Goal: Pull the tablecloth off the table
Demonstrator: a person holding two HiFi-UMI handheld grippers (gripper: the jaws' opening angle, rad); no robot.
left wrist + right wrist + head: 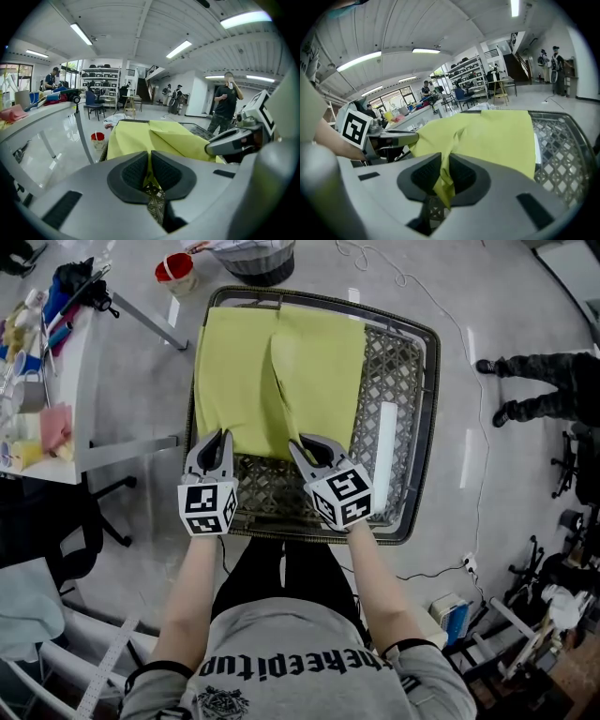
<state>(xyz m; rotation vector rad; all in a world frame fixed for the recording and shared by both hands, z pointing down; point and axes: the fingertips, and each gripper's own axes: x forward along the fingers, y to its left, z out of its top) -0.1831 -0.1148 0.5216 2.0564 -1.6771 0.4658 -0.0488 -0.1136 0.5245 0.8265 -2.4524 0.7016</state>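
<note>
The tablecloth (272, 381) covers the table (405, 427) from its far edge, stopping short of the near edge. My left gripper (217, 439) has its jaws pinched on the hem there, and my right gripper (307, 444) has its jaws closed on a thicker fold. I judge the right hold looser; a pull could slip that fold free, dragging the cloth crooked and snagging it on the lattice.

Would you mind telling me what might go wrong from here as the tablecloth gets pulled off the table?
1. The right tongs pinch only a narrow bunched fold of the tablecloth, so it may slip out under a pull.
2. The table has an open lattice top, so the cloth could snag on it.
3. A white strip lies just beside the cloth's right edge and might get swept off.
</note>
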